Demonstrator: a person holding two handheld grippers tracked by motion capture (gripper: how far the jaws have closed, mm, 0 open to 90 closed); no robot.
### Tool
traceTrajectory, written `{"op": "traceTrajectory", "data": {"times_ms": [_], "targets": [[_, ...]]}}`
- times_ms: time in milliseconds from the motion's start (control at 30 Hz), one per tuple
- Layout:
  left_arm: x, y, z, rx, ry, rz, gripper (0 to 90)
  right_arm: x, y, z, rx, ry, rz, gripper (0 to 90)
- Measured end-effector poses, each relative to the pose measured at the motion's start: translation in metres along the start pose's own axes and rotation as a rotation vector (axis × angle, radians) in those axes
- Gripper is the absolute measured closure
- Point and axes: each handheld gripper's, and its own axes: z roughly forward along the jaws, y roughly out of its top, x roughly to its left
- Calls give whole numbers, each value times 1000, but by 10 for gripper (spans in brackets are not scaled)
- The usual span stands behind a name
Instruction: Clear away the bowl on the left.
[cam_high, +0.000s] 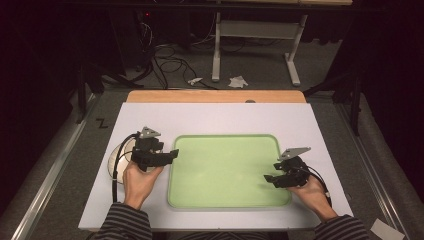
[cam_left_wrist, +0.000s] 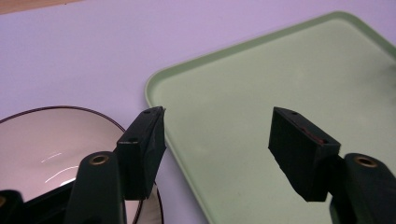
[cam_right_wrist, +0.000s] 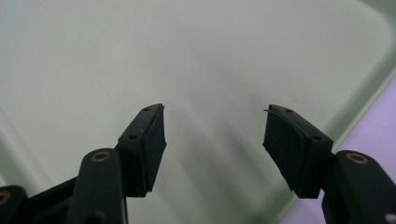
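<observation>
A pale green tray (cam_high: 225, 170) lies empty in the middle of the white table top (cam_high: 215, 119). To its left sits a white plate with a dark rim (cam_high: 115, 161). My left gripper (cam_high: 174, 154) hovers over the plate's right side with its tips at the tray's left rim. In the left gripper view the left gripper (cam_left_wrist: 218, 112) stands open with nothing between its jaws, the plate (cam_left_wrist: 42, 144) at lower left and the tray (cam_left_wrist: 261, 74) ahead. My right gripper (cam_high: 269, 179) is over the tray's right side. Seen in its own view, the right gripper (cam_right_wrist: 214, 108) is open and empty above the tray (cam_right_wrist: 140, 51).
A wooden strip (cam_high: 215, 96) runs along the table's far edge. Beyond it are the floor, loose cables (cam_high: 165, 62) and the legs of a desk frame (cam_high: 216, 50). The table's white surface (cam_right_wrist: 373, 126) borders the tray on the right.
</observation>
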Motion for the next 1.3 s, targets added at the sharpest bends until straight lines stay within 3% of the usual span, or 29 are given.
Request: {"op": "traceTrajectory", "data": {"times_ms": [100, 500, 600, 967, 1300], "targets": [[2, 2, -2, -9, -4, 3, 368, 0, 0, 1, 4, 2, 0, 399], [14, 17, -8, -64, 49, -23, 372, 1, 0, 0, 6, 2, -6, 400], [21, 18, -8, -58, 71, -19, 392, 2, 0, 0, 12, -2, -5, 402], [43, 32, -14, -102, 116, -76, 378, 3, 0, 0, 12, 2, -8, 407], [59, 39, -14, -126, 177, -90, 340, 2, 0, 1, 12, 7, -4, 407]]}}
